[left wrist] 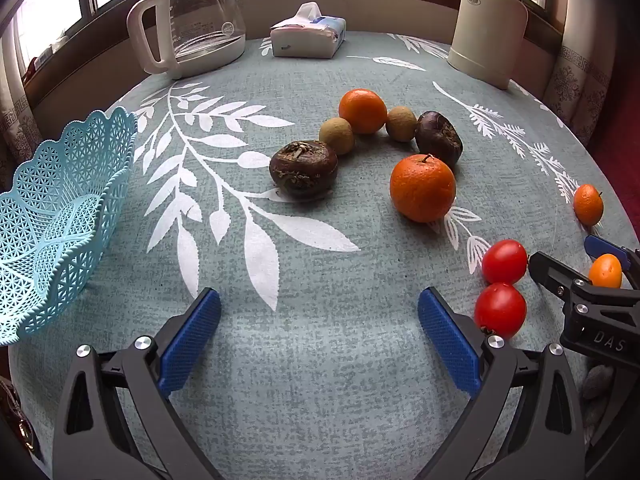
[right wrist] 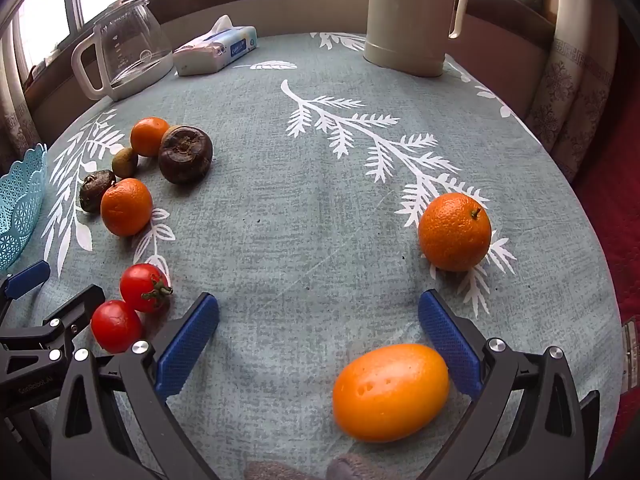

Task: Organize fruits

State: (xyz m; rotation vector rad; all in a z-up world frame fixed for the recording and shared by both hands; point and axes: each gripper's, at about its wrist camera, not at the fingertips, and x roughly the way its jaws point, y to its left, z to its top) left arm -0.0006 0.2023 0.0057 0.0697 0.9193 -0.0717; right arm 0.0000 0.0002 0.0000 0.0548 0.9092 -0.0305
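Blue basket (left wrist: 52,216), 9 o'clock, at table edge. Left gripper (left wrist: 320,344), jaws apart, bare cloth between. Two cherry tomatoes (left wrist: 502,288), 3 o'clock, just beside its finger. Right gripper (right wrist: 318,346), jaws spread, kumquat (right wrist: 390,392) at 5 o'clock between them, touching neither visibly. Small orange (right wrist: 455,232), 2 o'clock, near edge.

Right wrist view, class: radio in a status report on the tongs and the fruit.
Both tongs open, left, right. Kumquat lies between right fingers, not gripped. Basket holds no fruit in view. Two tomatoes beside the left tongs, path clear.
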